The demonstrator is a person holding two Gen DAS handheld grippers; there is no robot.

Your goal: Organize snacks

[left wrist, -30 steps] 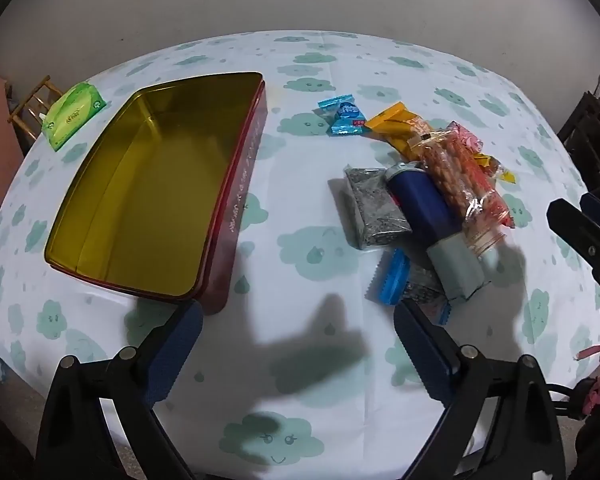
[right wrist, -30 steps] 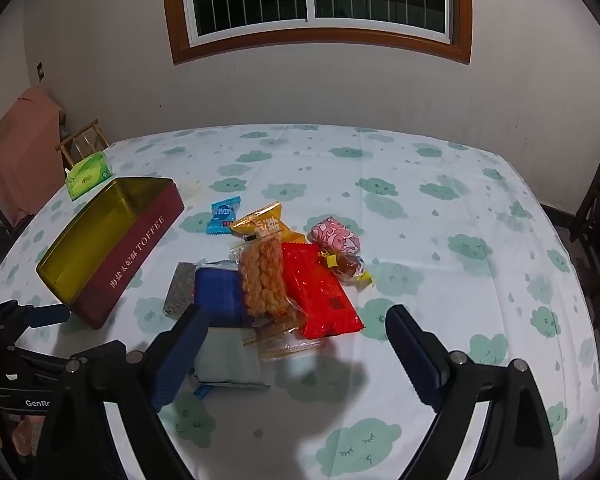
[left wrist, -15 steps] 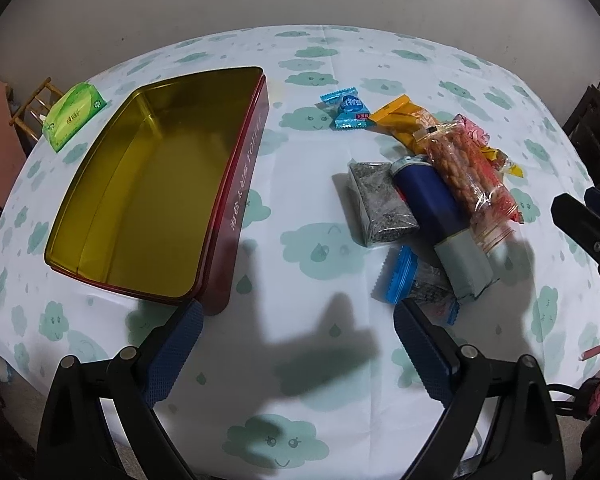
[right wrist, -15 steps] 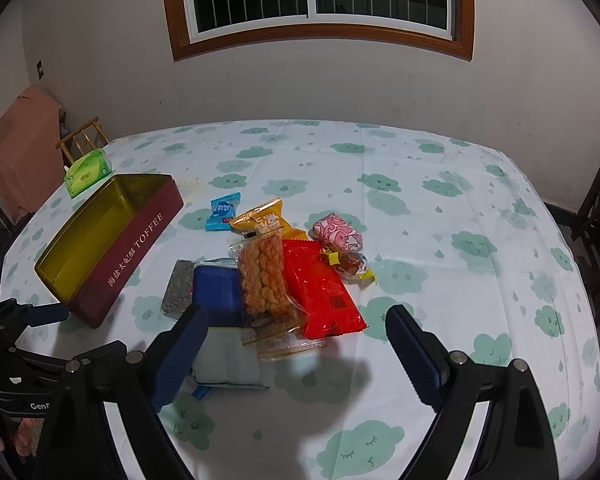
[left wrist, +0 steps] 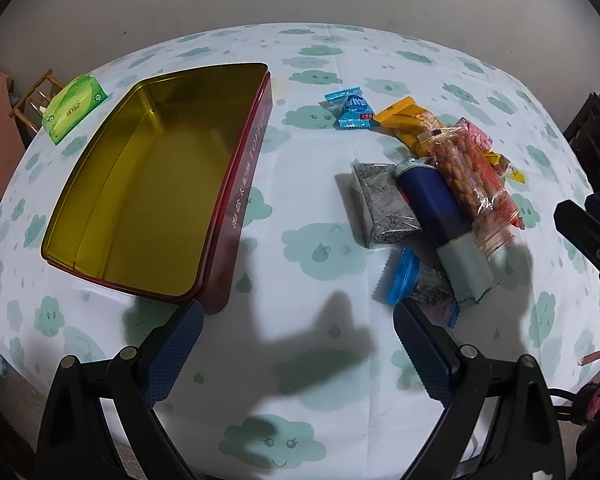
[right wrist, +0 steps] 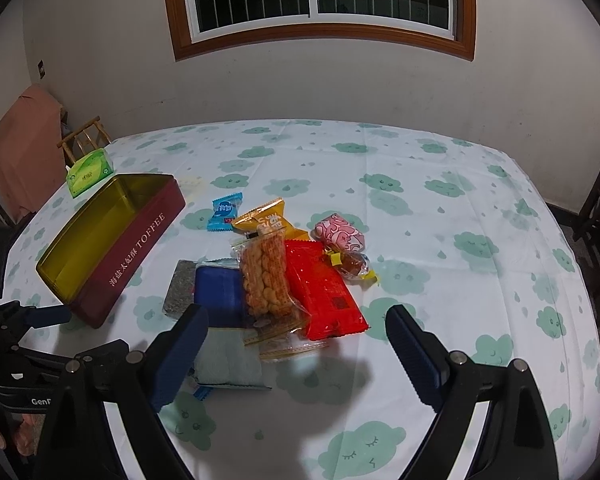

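Observation:
A dark red toffee tin (left wrist: 242,184) (right wrist: 136,258) with a bare gold inside lies open on the left of the table. Right of it is a heap of snacks: a clear peanut bag (right wrist: 266,276) (left wrist: 470,176), a red packet (right wrist: 326,292), a blue packet (left wrist: 434,200) (right wrist: 218,294), a grey block (left wrist: 382,204), a blue candy (left wrist: 352,108) (right wrist: 224,212), an orange packet (right wrist: 268,220) and a pink one (right wrist: 340,234). My left gripper (left wrist: 298,346) is open above the cloth between tin and heap. My right gripper (right wrist: 296,342) is open just short of the heap.
A green tissue pack (left wrist: 74,108) (right wrist: 90,172) sits at the far left edge of the table. A cloud-print cloth (right wrist: 440,240) covers the round table. A wooden chair with a pink garment (right wrist: 24,152) stands left, dark furniture (right wrist: 598,220) right.
Both grippers have eased forward a little toward the snacks, which sit slightly lower and nearer in both views. Nothing on the table has moved and both grippers stay open.

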